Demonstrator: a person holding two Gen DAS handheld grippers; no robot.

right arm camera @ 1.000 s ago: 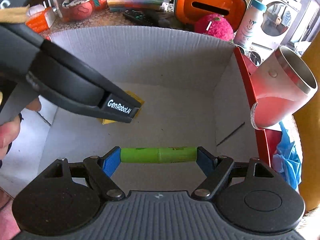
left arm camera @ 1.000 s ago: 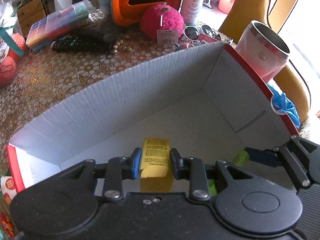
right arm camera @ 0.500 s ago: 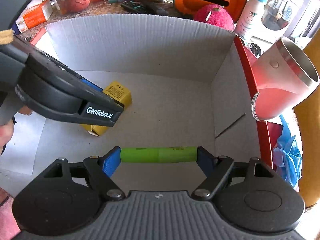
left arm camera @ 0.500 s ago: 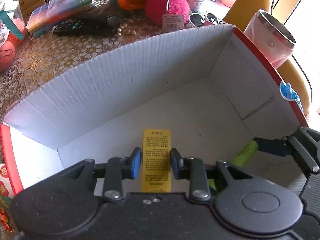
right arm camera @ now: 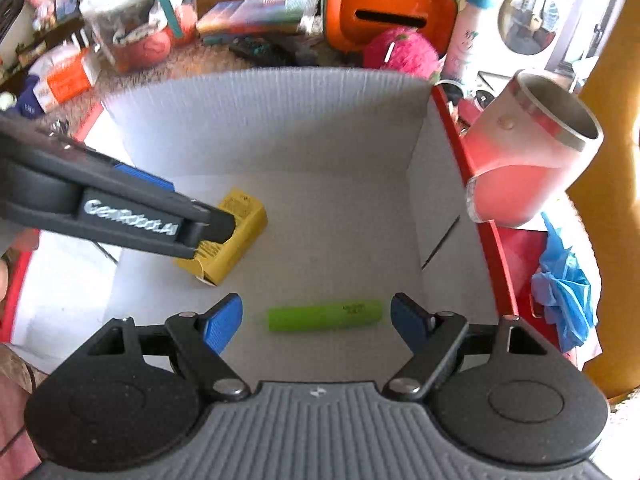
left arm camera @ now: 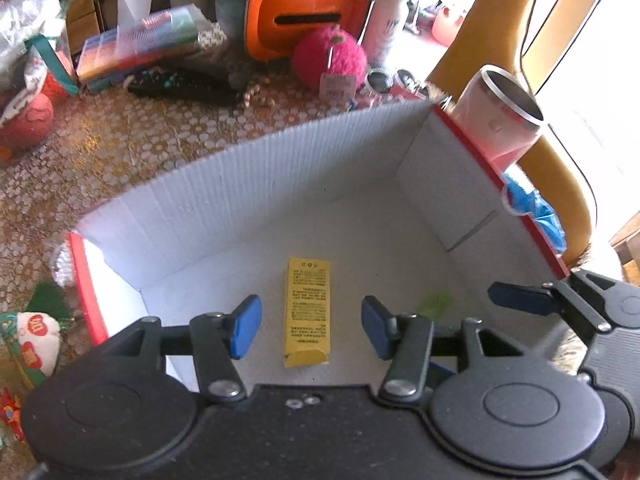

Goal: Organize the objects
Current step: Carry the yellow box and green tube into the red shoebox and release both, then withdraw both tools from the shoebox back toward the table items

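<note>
A white cardboard box with red outer sides [left arm camera: 280, 196] [right arm camera: 280, 120] stands on the table. A small yellow carton [left arm camera: 307, 310] [right arm camera: 236, 236] lies flat on the box floor. My left gripper [left arm camera: 310, 330] is open, its blue pads apart on either side of the carton and above it. A green cylinder [right arm camera: 325, 315] lies on the box floor; it shows as a green blur in the left wrist view [left arm camera: 434, 304]. My right gripper [right arm camera: 318, 326] is open around the cylinder, clear of it. The left gripper's arm crosses the right wrist view at left.
A pink steel-rimmed tumbler [left arm camera: 504, 120] [right arm camera: 528, 160] stands at the box's right wall, with blue crumpled plastic [right arm camera: 564, 288] beside it. Beyond the box are an orange tissue holder [left arm camera: 308, 16], a pink plush ball [left arm camera: 328, 58], a bottle, a remote and a bead box [left arm camera: 140, 44].
Both grippers have opened. The yellow carton and the green cylinder were let go and now lie on the box floor. Both grippers have lifted back a little.
</note>
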